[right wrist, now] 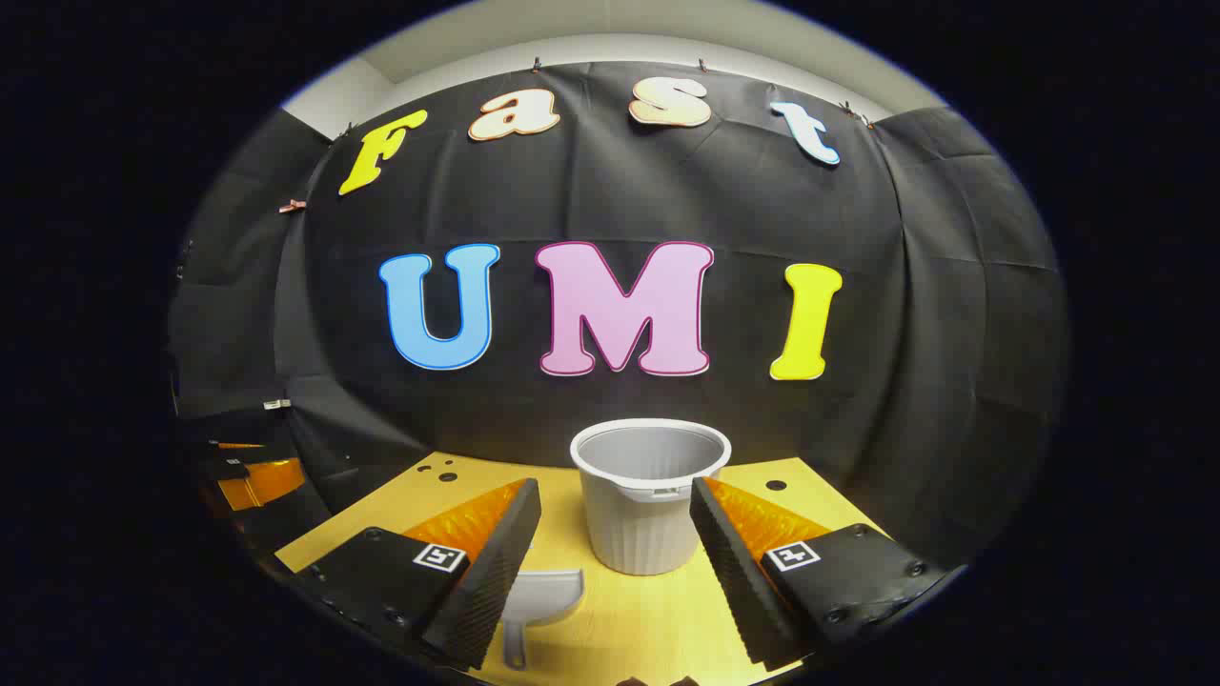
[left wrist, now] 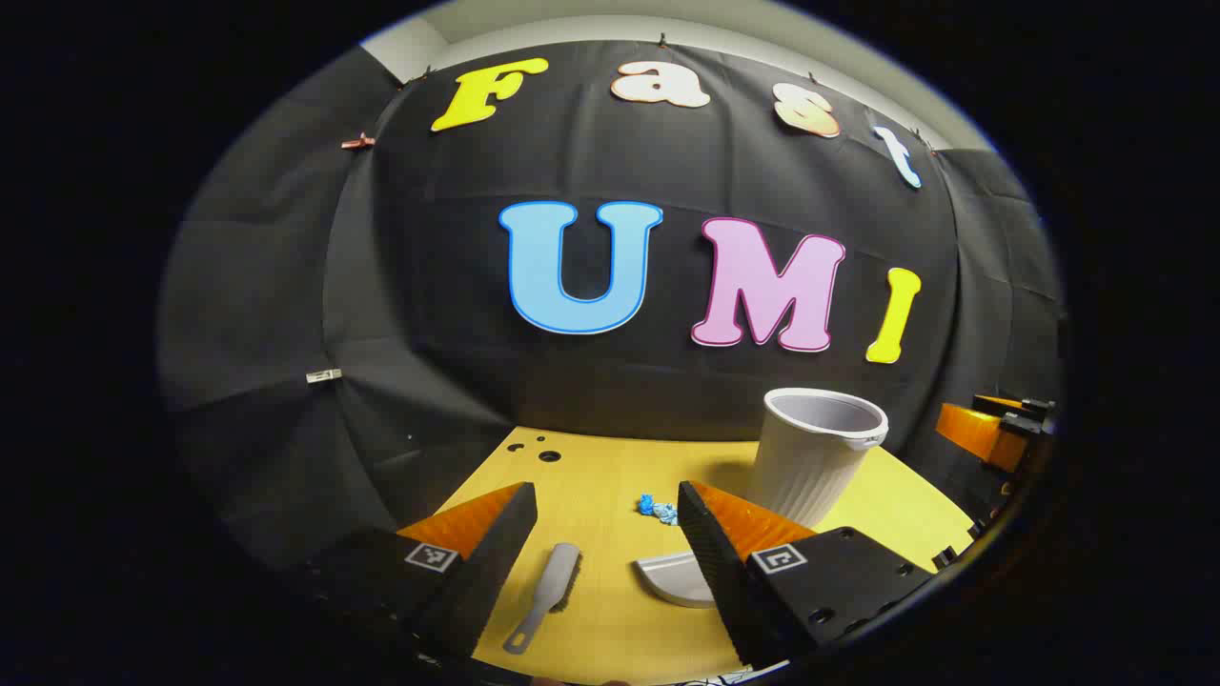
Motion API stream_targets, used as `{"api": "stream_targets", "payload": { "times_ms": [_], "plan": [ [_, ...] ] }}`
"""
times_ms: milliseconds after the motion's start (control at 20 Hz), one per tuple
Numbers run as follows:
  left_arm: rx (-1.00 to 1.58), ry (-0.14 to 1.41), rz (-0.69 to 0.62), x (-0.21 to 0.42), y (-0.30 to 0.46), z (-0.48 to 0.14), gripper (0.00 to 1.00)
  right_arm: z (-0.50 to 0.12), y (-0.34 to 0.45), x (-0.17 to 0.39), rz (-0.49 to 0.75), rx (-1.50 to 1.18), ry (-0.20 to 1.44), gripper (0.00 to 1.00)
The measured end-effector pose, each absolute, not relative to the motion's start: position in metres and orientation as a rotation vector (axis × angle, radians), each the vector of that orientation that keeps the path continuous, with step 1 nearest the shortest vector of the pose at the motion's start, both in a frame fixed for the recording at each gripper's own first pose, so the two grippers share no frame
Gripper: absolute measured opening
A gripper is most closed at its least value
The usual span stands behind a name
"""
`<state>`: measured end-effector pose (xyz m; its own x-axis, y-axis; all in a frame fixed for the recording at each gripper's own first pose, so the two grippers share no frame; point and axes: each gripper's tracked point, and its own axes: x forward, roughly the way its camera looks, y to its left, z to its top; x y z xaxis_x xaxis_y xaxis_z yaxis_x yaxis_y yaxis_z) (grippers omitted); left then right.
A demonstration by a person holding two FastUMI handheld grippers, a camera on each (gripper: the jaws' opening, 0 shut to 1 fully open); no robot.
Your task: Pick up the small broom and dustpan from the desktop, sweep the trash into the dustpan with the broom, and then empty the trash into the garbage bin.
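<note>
We hold the left gripper (left wrist: 607, 534) and right gripper (right wrist: 615, 534) wide open and empty above the desk (left wrist: 610, 467), broom (left wrist: 548, 593) and trash (left wrist: 659, 507) lying free, dustpan (right wrist: 543, 595) half hidden, bin (right wrist: 650, 495) upright.

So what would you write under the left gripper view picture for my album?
Open left gripper hovers over the small broom, beside dustpan, blue trash and garbage bin.

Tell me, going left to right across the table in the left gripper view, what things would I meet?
Broom → blue trash → dustpan → bin; the dustpan's right part is hidden behind a gripper finger.
</note>
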<state>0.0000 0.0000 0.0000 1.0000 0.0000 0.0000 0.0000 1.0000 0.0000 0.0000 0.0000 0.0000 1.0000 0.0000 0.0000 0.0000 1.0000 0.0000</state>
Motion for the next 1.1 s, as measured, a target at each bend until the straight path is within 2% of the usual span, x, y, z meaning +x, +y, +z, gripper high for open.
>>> {"api": "stream_targets", "payload": {
  "times_ms": [350, 1100],
  "plan": [
    [0.002, -0.004, -0.029, -0.006, 0.019, -0.006, 0.96, -0.007, 0.033, -0.009, 0.013, -0.008, 0.020, 0.98],
    [0.003, 0.043, -0.101, -0.015, 0.049, -0.032, 0.96, -0.035, 0.059, -0.032, -0.055, 0.015, 0.088, 0.98]
  ]
}}
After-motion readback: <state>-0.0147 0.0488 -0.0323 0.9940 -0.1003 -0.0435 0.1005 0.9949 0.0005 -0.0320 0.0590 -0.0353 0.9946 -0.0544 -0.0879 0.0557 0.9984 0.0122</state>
